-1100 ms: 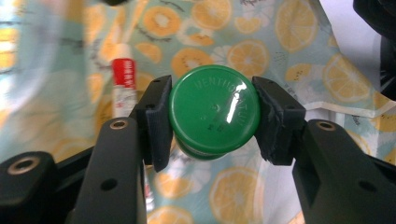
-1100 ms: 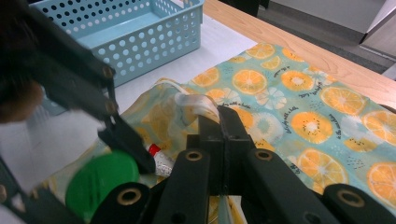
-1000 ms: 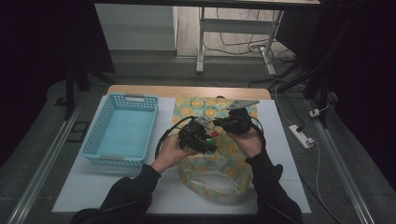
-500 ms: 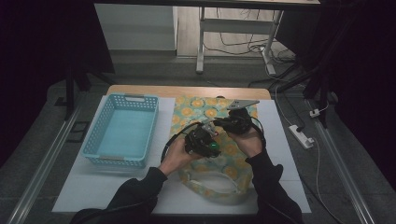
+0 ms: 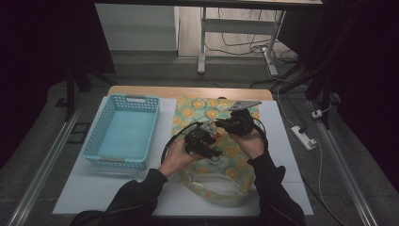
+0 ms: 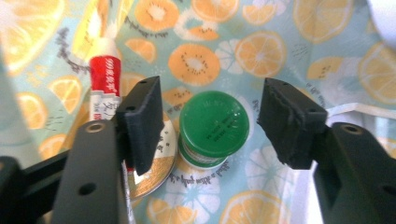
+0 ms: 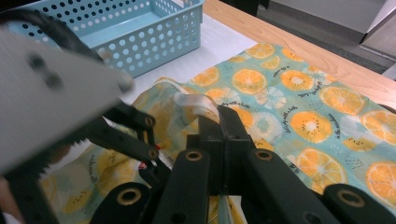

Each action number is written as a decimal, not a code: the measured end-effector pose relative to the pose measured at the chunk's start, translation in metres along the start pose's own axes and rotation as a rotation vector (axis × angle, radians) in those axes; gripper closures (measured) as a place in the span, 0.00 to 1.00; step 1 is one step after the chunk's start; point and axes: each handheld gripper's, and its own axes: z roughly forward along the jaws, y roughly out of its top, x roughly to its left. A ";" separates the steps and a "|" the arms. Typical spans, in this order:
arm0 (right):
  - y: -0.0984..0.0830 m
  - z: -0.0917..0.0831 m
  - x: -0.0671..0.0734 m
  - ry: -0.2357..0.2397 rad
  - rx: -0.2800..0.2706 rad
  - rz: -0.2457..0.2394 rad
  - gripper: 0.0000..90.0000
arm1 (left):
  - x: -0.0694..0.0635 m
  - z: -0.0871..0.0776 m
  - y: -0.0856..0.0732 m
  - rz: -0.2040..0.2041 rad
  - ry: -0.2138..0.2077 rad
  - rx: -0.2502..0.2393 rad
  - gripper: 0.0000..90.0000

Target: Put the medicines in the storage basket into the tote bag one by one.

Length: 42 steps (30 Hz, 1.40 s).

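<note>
A fruit-print cloth bag (image 5: 207, 106) lies on the white mat. My right gripper (image 5: 225, 126) is shut on the bag's pale rim (image 7: 196, 105) and holds the mouth up. My left gripper (image 5: 203, 141) reaches into that mouth. Its jaws have just been opening, and they stand open (image 6: 214, 114) on either side of a green-lidded jar (image 6: 212, 133) without touching it. A red and white tube (image 6: 105, 74) and a round metal tin (image 6: 154, 175) lie beside the jar inside the bag.
A light blue perforated basket (image 5: 136, 99) stands to the left of the bag, with nothing in it. The table's wooden far edge (image 5: 188, 92) runs behind both. A white power strip (image 5: 303, 137) lies on the floor at the right.
My left gripper has shifted slightly toward the person over the bag's mouth. The right gripper and the bag have stayed in place.
</note>
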 end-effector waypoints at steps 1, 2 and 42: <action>0.000 0.000 0.000 0.001 -0.001 0.001 1.00 | 0.000 -0.003 0.000 0.004 0.001 -0.002 0.41; 0.000 0.000 0.000 0.001 -0.001 0.001 1.00 | -0.001 -0.006 0.000 0.002 -0.001 -0.008 0.40; 0.000 0.000 0.001 0.004 0.006 -0.005 1.00 | -0.027 -0.026 -0.051 -0.079 -0.114 -0.040 0.01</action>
